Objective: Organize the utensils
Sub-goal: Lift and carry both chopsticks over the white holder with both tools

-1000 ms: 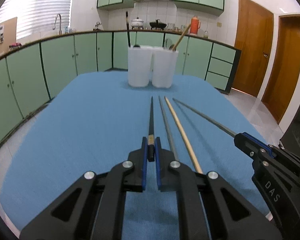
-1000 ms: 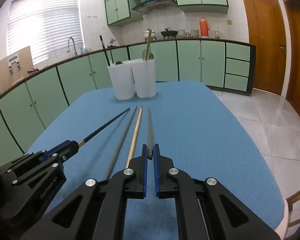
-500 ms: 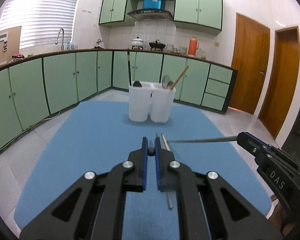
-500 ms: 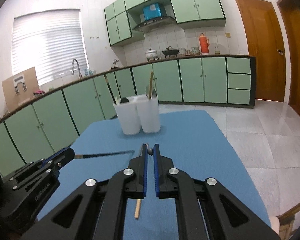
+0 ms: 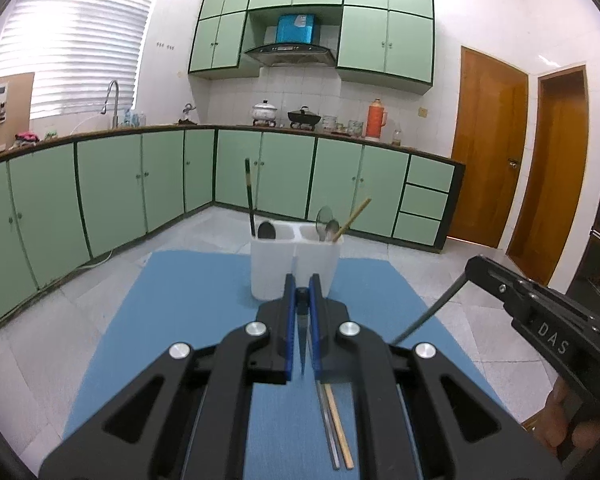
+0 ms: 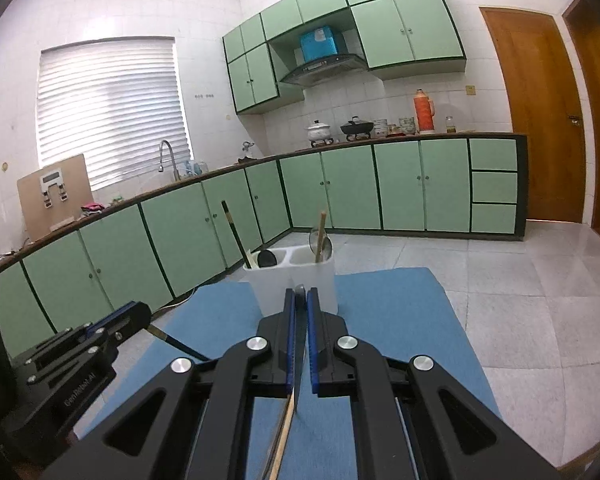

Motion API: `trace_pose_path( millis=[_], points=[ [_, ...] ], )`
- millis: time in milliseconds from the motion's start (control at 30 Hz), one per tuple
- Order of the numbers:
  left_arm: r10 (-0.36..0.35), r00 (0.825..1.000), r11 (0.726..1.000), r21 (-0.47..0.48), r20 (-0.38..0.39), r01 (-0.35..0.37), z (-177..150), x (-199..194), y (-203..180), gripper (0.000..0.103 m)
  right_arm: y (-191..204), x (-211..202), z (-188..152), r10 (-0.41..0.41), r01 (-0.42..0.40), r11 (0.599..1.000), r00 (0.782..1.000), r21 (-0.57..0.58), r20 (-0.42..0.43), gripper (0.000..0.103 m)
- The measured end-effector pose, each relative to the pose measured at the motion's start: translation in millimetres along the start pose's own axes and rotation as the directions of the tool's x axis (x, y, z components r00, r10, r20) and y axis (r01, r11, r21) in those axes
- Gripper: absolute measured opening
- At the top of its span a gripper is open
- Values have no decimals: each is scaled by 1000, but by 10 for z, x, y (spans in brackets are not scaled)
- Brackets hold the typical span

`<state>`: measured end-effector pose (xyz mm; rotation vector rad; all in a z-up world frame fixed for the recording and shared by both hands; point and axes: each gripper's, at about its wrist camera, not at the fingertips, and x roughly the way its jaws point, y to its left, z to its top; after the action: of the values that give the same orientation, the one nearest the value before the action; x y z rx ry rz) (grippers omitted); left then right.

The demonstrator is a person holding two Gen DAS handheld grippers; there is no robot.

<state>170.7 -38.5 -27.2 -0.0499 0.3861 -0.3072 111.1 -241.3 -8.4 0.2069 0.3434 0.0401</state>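
Note:
My left gripper (image 5: 301, 294) is shut on a black chopstick (image 5: 302, 340), held point-down above the blue mat. My right gripper (image 6: 300, 294) is shut on a grey metal chopstick (image 6: 298, 368), also hanging tip-down; it shows in the left wrist view (image 5: 428, 316). The black chopstick shows in the right wrist view (image 6: 180, 346). A white two-compartment holder (image 5: 296, 268) stands at the mat's far end with a black chopstick, spoons and a wooden chopstick in it. A grey chopstick (image 5: 327, 424) and a wooden chopstick (image 5: 340, 428) lie on the mat.
The blue mat (image 5: 188, 320) covers the table, with tiled floor beyond its edges. Green cabinets (image 5: 112, 192) run along the back. Wooden doors (image 5: 488, 168) are at the right.
Both grippers have lifted their chopsticks off the mat and tipped upward, so the sticks now hang tip-down. The holder appears nearer and lower in both views.

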Motion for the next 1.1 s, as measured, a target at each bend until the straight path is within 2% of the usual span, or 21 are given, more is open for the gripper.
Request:
trace_pose_path(
  millis=[167,500,867,1100],
  points=[
    [-23,1000,1000,9,-4,23,174,37,7,6,-25,71,134,31,-31,999,999,13,-21,6],
    [-28,999,999,24,15,28,457,47,-27,6,-27,107,342,35,-35,999,999,-15,-18,6],
    [-21,994,999,36,105,18,894,113,-24,6,23,168,895,65,-60,996,995,-59,78,6],
    [-11,988,999,41,156,5,1258,328,-27,6,37,389,1329,86,-78,995,988,-69,129,6]
  ],
)
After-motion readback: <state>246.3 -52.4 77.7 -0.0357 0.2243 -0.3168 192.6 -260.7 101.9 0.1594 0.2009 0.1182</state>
